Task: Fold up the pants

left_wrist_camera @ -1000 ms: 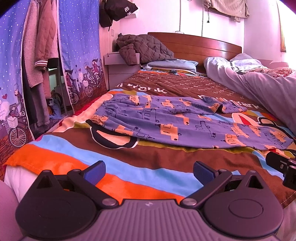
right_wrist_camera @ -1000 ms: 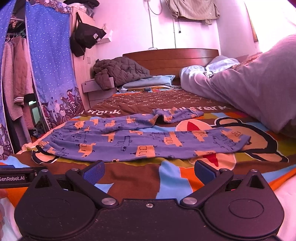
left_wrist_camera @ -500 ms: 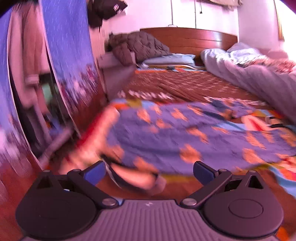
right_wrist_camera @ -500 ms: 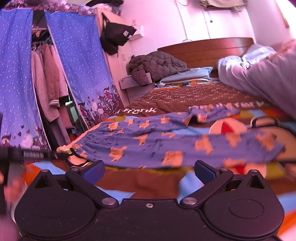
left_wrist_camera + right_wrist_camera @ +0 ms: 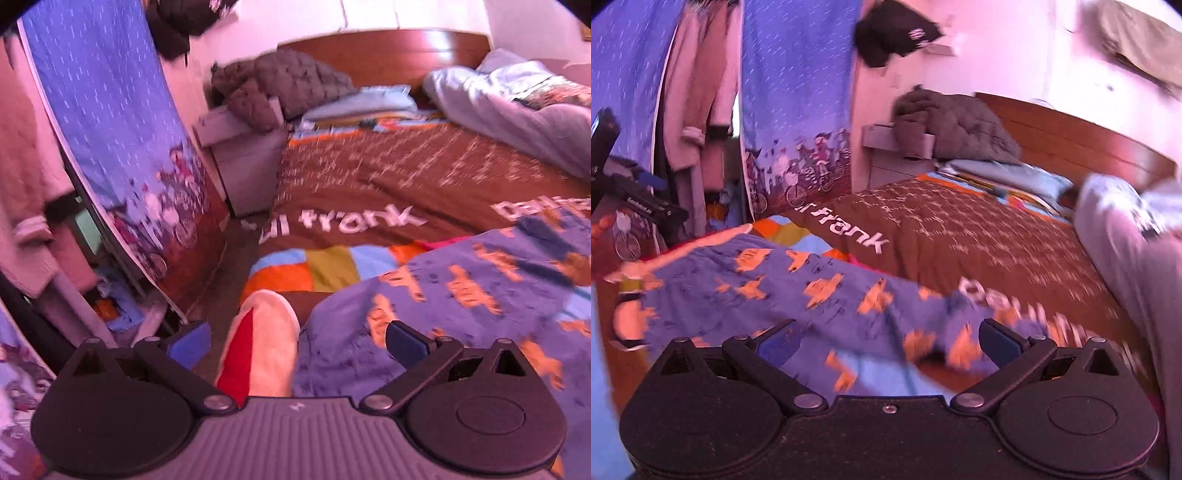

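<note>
Motion blur softens both views. The pants (image 5: 461, 295) run off the right edge of the left wrist view, and the near part is hidden behind the left hand-held gripper (image 5: 295, 341). In the right wrist view, the print near the right hand-held gripper (image 5: 886, 339) is smeared; the bedspread lettering (image 5: 1027, 310) there is illegible.

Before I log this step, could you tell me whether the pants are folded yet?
Not yet: the pants lie spread across the bedspread.
</note>
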### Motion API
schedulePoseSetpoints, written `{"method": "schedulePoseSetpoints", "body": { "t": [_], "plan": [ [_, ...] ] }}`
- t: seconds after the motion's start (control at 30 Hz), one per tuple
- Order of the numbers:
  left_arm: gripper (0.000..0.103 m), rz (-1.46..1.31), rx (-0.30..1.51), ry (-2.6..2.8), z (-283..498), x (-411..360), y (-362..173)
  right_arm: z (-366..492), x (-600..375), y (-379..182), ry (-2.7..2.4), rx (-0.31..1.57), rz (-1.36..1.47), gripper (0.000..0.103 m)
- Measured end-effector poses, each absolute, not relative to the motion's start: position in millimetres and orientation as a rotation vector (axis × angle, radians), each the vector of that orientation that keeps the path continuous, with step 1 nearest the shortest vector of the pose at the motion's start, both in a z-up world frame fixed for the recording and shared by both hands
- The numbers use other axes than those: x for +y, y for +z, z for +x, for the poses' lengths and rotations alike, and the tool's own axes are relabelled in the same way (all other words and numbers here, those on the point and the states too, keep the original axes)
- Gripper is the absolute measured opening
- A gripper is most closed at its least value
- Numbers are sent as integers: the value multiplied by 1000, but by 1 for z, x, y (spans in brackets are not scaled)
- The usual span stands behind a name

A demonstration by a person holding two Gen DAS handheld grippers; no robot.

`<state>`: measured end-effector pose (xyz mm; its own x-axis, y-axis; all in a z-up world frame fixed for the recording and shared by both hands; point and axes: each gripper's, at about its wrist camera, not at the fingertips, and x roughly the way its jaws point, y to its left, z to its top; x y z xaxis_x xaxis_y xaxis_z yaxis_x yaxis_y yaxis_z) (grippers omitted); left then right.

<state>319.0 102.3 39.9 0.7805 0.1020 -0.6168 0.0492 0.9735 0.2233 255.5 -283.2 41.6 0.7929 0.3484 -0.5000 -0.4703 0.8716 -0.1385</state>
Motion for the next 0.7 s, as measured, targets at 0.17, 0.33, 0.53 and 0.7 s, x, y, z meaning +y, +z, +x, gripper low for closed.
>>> {"method": "schedulePoseSetpoints", "body": {
  "t": [0.17, 0.33, 0.53, 0.7],
  "plan": [
    [97, 299, 714, -37, 379, 111, 6, 339, -239, 17, 564, 516, -350, 96],
    [86, 280, 794, -129, 419, 115, -15, 402, -197, -12, 604, 530, -538, 85],
    [65, 415, 891, -210, 448, 98, -30, 468, -172, -39, 643, 599, -628, 73],
    [26, 460, 942, -229, 458, 85, -39, 512, -176, -52, 623, 673, -603, 71]
  ]
}}
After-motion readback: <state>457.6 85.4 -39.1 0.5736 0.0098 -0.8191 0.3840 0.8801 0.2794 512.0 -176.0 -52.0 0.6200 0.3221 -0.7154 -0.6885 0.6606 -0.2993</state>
